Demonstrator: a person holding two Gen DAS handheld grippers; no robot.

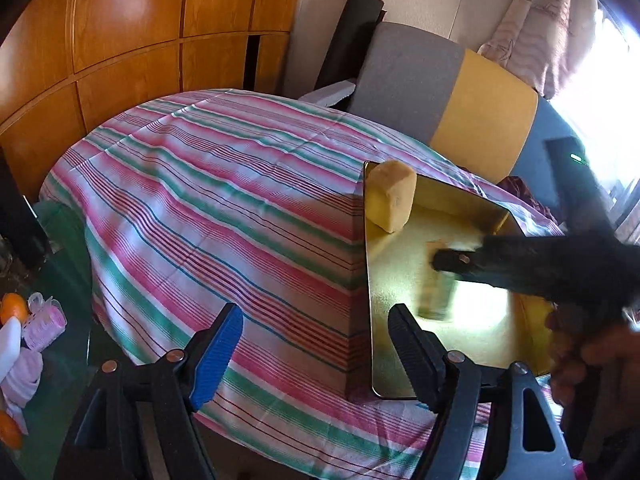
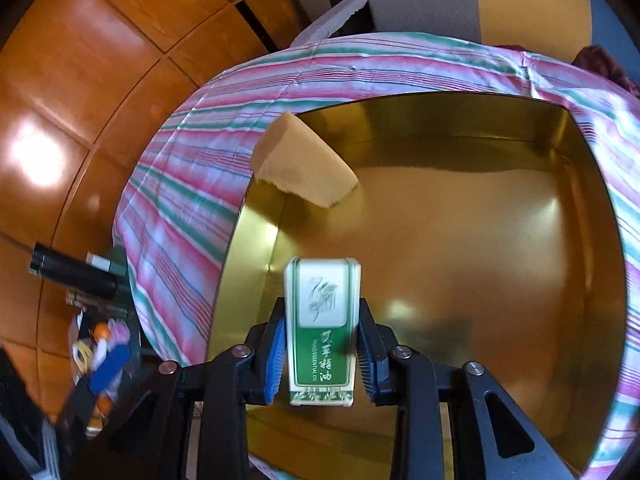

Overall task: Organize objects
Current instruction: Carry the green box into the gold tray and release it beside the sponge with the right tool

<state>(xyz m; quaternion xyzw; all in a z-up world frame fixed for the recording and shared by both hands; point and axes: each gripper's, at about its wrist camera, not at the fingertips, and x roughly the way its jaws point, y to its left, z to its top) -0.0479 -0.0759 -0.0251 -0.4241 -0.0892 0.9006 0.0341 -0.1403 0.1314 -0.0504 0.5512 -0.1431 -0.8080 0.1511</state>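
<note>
A gold tin tray (image 1: 370, 280) (image 2: 580, 208) lies on the striped tablecloth (image 1: 208, 200). A yellow sponge block (image 1: 390, 196) (image 2: 304, 166) leans in the tray's far left corner. My right gripper (image 2: 322, 344) is shut on a small green and white essential oil box (image 2: 322, 332), held upright above the tray's near left part. In the left wrist view the right gripper (image 1: 440, 264) reaches in from the right over the tray, with the blurred box (image 1: 434, 292) under it. My left gripper (image 1: 316, 344) is open and empty, low over the cloth at the tray's left edge.
A grey and yellow chair back (image 1: 444, 96) stands behind the table. Wooden cabinet doors (image 1: 140, 40) line the left. A glass side surface at the left holds oranges (image 1: 12, 306), pink items (image 1: 44, 322) and a black cylinder (image 2: 72, 270).
</note>
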